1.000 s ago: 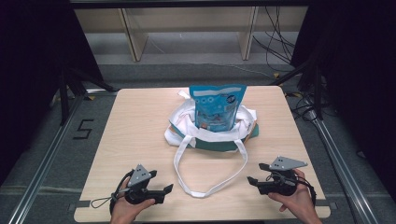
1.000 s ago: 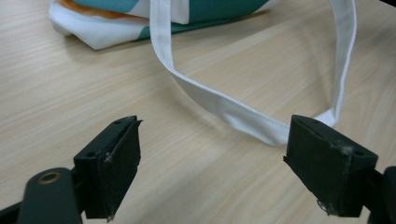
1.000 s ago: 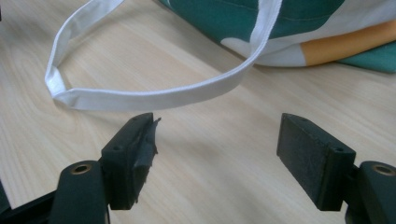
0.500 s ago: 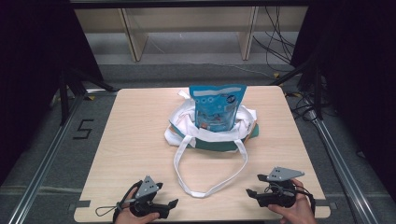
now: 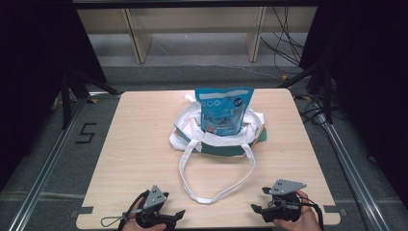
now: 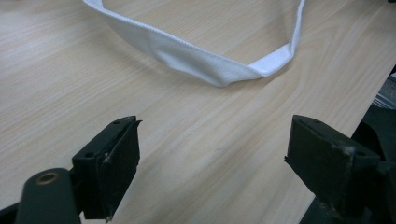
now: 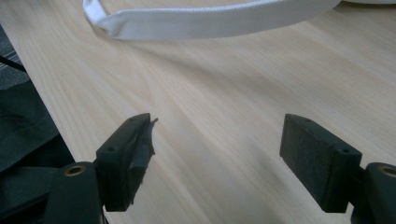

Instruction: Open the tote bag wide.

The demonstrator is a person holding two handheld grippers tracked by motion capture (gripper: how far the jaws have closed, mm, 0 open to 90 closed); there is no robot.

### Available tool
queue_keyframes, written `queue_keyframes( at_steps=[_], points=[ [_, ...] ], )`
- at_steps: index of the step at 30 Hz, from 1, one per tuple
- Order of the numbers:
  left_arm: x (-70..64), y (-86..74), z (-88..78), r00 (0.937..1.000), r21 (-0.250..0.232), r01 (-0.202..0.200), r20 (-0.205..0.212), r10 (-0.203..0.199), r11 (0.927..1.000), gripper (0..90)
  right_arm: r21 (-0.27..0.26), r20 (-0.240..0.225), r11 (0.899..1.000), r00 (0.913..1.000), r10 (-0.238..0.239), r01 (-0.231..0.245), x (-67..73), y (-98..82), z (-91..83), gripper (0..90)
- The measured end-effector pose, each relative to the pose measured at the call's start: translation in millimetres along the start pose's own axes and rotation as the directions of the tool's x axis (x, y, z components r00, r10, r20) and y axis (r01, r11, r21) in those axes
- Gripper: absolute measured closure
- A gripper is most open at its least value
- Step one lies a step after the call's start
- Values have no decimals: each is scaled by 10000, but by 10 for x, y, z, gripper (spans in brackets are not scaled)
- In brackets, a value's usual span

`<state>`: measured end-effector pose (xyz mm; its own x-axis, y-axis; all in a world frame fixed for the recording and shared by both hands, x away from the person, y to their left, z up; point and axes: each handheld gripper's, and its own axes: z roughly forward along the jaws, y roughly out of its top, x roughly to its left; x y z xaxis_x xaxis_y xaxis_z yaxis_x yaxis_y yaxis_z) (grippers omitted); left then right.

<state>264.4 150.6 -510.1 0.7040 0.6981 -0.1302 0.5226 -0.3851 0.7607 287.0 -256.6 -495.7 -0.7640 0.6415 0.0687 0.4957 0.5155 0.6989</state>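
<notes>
Both grippers drawn back to table's near edge, left gripper (image 5: 179,214) and right gripper (image 5: 254,208) wide open, empty, near white strap (image 5: 211,198).

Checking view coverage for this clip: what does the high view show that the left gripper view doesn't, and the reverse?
High view: the blue pouch upright in the white bag, both hand-held grippers (left, right) and the shelves behind. Left gripper view: its open jaws close up, nothing between them, with wood grain. Both: the bag's white strap looped on the table.
</notes>
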Motion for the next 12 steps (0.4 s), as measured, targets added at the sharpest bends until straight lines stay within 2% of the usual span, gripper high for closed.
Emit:
queue_keyframes(
  at_steps=[1,4,7,11,12],
  points=[
    [8,1,-9,9999,109,-109,-99,110,9999,165,45,7,10000,10000,52,-52,8,4,-3,266],
    [3,2,-5,10000,-35,71,-67,-72,10000,165,-3,61,10000,10000,59,-59,9,9,-1,266],
    [23,12,-7,9997,35,-227,-52,227,9997,165,-1,14,10000,10000,24,-24,-2,4,2,266],
    [29,13,3,9999,-50,-102,-122,101,9999,165,-68,15,10000,10000,72,-72,-7,0,4,266],
    [23,11,-3,9998,-6,104,-145,-104,9999,164,-80,63,10000,10000,59,-58,-8,2,1,266]
  ],
)
